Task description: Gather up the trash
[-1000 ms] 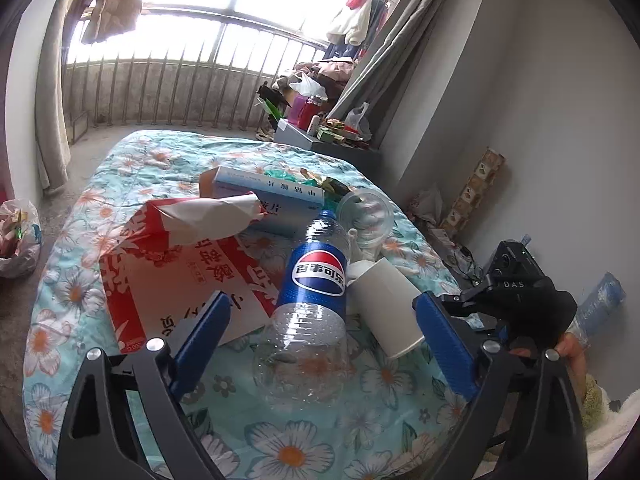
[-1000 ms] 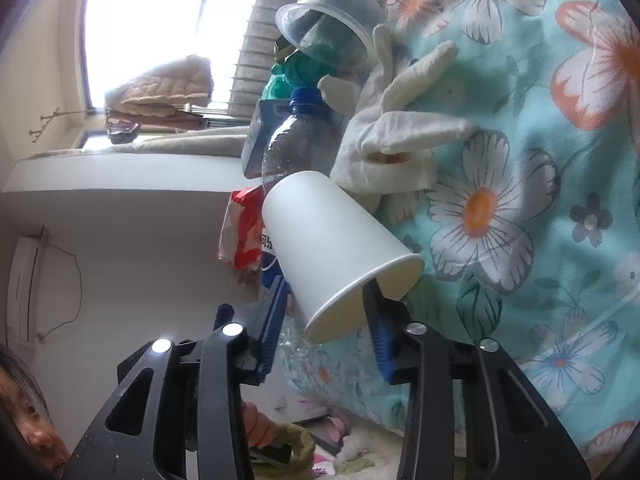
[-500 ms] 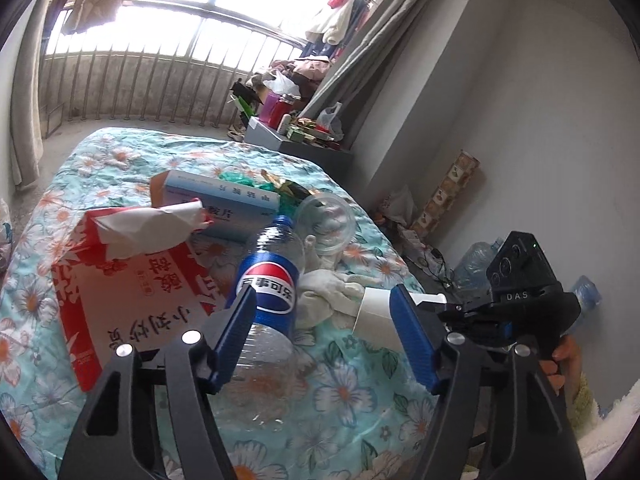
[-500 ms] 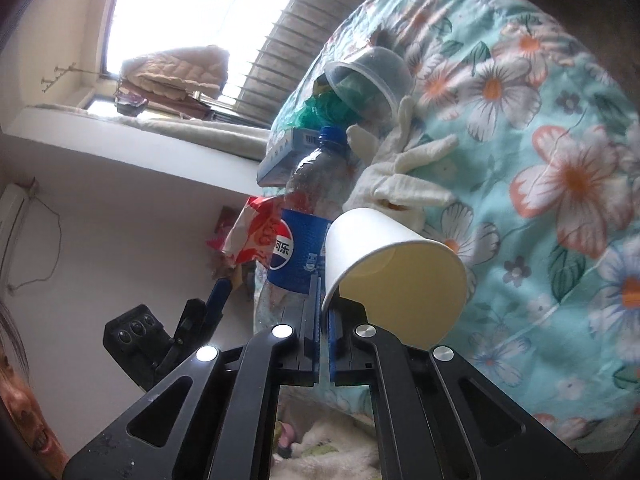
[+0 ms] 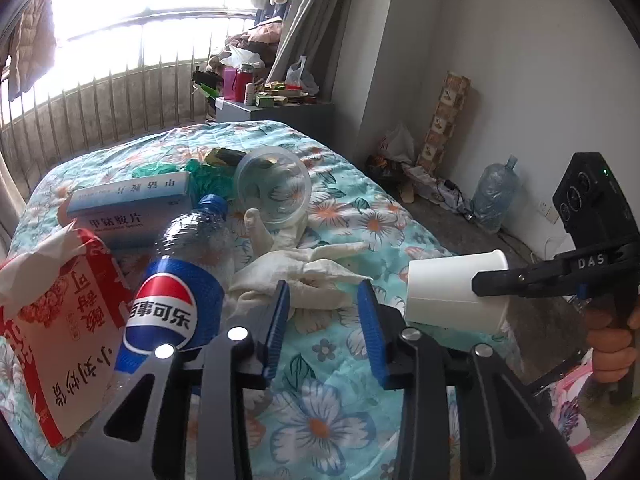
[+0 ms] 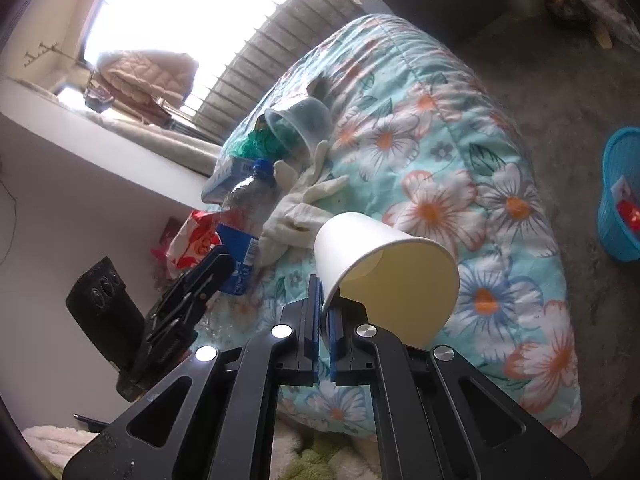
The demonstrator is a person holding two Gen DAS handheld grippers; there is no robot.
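My right gripper [image 6: 325,312] is shut on the rim of a white paper cup [image 6: 384,264], which hangs tilted above the floral quilt [image 6: 460,128]. In the left wrist view the cup [image 5: 452,292] sits at the right, off the bed's edge, in that gripper [image 5: 490,280]. My left gripper [image 5: 325,316] hovers over the quilt with its jaws closing and nothing pressed between them. A crumpled white glove [image 5: 304,268] lies just beyond its tips. An empty Pepsi bottle [image 5: 172,300] lies to its left. A clear plastic cup [image 5: 272,184] lies farther back.
A red paper bag [image 5: 68,328], a blue-and-white medicine box [image 5: 128,200] and green wrapping [image 5: 204,172] lie on the bed. A blue basket [image 6: 622,200] stands on the floor to the right. A big water jug [image 5: 494,196] leans by the wall.
The right gripper closed on the cup's rim and lifted it off the quilt. The left gripper swung right, away from the bottle toward the glove, and its jaws narrowed.
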